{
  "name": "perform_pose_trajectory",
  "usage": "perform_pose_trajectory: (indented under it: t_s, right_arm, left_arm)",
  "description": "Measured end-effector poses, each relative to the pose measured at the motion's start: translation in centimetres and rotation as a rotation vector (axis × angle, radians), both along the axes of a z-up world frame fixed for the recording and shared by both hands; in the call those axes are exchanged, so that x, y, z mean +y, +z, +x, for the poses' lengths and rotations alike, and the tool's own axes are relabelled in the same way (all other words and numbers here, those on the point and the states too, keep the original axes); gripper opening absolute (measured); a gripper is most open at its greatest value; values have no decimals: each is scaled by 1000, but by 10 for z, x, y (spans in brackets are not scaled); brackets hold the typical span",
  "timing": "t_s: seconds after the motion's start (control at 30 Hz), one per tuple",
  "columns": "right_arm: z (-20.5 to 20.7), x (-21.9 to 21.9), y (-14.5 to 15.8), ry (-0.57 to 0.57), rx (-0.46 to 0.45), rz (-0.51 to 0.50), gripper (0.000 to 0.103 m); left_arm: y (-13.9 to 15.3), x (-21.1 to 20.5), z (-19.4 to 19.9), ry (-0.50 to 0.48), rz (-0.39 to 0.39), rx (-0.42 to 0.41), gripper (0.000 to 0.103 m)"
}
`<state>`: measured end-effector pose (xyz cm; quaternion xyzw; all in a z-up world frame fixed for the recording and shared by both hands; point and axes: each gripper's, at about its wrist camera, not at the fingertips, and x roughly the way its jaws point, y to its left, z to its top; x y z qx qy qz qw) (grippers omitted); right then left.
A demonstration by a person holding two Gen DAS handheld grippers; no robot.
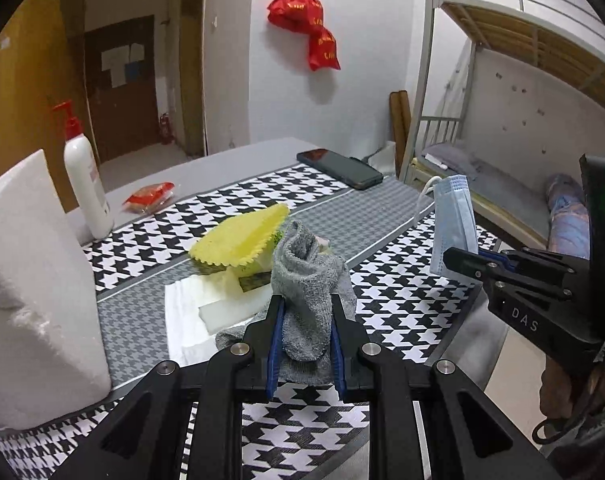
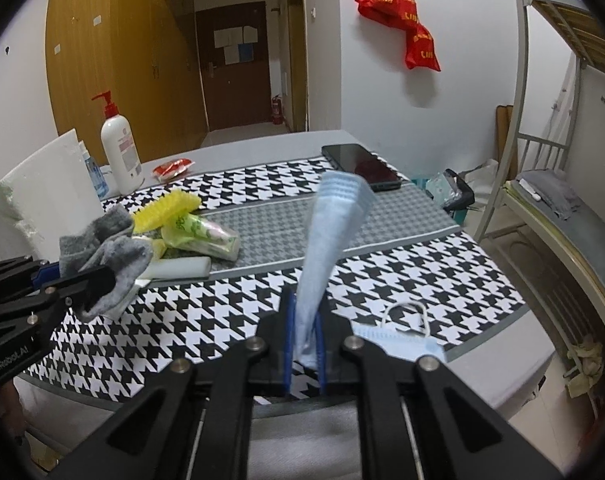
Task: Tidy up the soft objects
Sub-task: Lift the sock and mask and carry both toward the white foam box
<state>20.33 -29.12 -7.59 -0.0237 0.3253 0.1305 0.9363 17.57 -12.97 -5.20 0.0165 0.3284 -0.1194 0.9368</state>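
Mid-sort above the bench (image 2: 382,280): the left gripper (image 1: 307,312) fingers clamp a grey sock (image 1: 308,280), the right gripper (image 2: 304,322) fingers pinch a blue mask (image 2: 330,224); neither placed, another mask (image 2: 398,338) waits.

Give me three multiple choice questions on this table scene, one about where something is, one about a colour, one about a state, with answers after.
1. Where does the phone lie?
A. far edge of the houndstooth cloth
B. under the sock
C. on the bunk bed

2. What colour is the pump on the lotion bottle?
A. blue
B. red
C. white

3. What is the left gripper doing?
A. standing open over nothing
B. clamped on a grey sock
C. clamped on a face mask

Answers: 1 A, it rests at the cloth's far side by the table edge. 2 B, the pump head is red. 3 B, the sock is pinched between its fingers; the right gripper has the blue face mask.
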Motion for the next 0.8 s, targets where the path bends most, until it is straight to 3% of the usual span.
perform_pose_trajectory:
  t_s: [0.8]
  right_arm:
    - [-25,23,35,-15,-117,34,9]
  left_arm:
    - [33,49,-30,59,-4,-111,22]
